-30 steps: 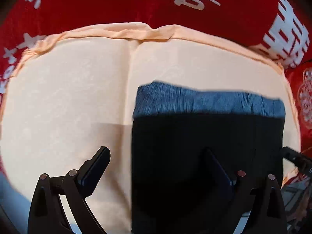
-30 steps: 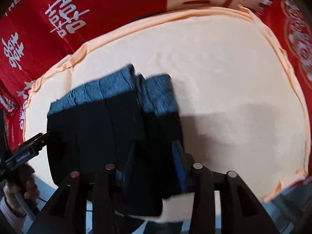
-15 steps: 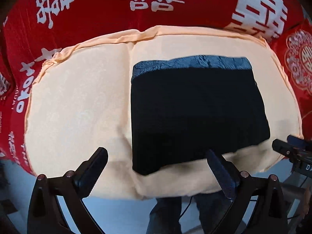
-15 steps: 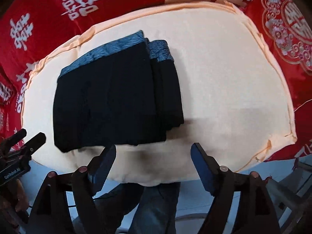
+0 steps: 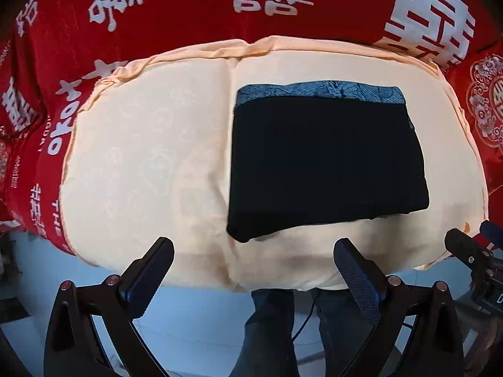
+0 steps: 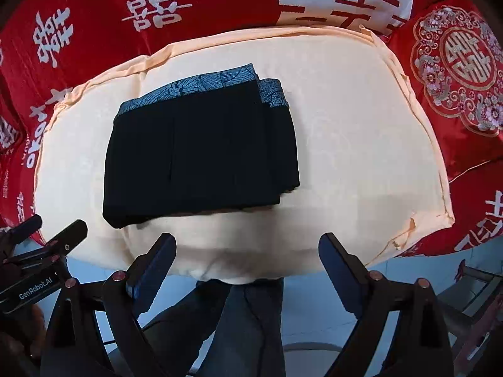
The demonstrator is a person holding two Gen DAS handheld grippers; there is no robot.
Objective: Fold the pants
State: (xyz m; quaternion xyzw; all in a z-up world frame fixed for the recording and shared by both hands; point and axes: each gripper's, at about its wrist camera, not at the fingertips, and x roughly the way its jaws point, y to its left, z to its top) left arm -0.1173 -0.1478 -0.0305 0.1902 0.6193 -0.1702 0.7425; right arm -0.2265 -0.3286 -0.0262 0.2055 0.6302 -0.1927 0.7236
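Nearest the lens, left wrist view: left gripper [image 5: 254, 267] held off the near edge of the cushion, fingers spread wide, nothing between them. Finger pads [image 5: 358, 278] dark blue, ribbed; linkage arms black with copper-coloured rivets. Below them, the person's jeans [image 5: 270, 330] and a pale blue floor [image 5: 195, 311]. Right gripper [image 5: 471, 251] shows at the far right edge as a pair of black fingers, also clear of the fabric.

Right wrist view: right gripper [image 6: 246, 259] likewise poised past the near edge, fingers parted and empty. Same ribbed blue pads [image 6: 338, 264]. Left gripper [image 6: 47, 229] enters at lower left, black body printed "GenRobot.AI".

Beyond the fingers: cushion [image 5: 151, 163], peach-cream, soft and rounded, faint damask pattern, piped seam along the far rim, a vertical crease down the middle.

On it lie the pants [image 5: 323, 166], folded to a flat rectangle, matte black cloth (layers stepped at one side in the right wrist view [image 6: 201, 154]). Waistband [image 5: 317, 92] blue-grey with a leaf-like print, running along the far edge. No gripper touches them.

Farthest: red cloth [image 5: 188, 9], satin sheen, large white characters; an embroidered floral medallion [image 6: 462, 59] at right.
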